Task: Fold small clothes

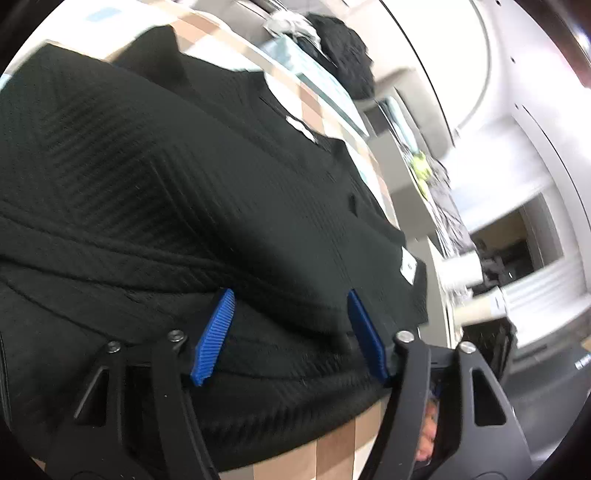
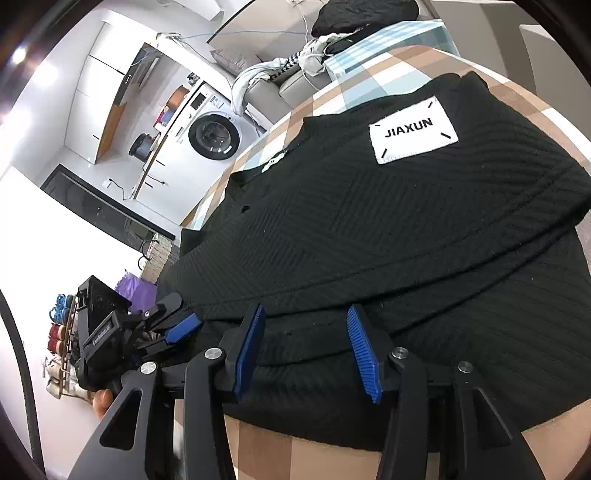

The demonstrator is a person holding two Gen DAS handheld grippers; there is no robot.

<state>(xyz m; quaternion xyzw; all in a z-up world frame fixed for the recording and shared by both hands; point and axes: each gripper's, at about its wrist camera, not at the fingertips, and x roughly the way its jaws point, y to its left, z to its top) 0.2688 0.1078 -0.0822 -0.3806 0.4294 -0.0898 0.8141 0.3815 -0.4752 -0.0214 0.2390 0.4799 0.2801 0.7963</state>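
One black knit garment (image 2: 369,236), folded, bearing one white patch (image 2: 413,129). One checked cloth (image 2: 258,147) beneath it. Two grippers: left (image 2: 181,326), right (image 2: 306,347). One washing machine (image 2: 212,134). One dark heap (image 2: 364,14) behind.

A home: a washing machine (image 2: 213,135) under a counter, a sofa (image 2: 291,79) strewn with laundry, a checked tablecloth (image 2: 373,66).

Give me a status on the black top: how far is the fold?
Done: the black knit top lies on the checked cloth with a layer already folded over, label up. In hand: nothing gripped; left gripper and right gripper open at its near edge. Left: likely further folds; unfolded clothes wait behind.
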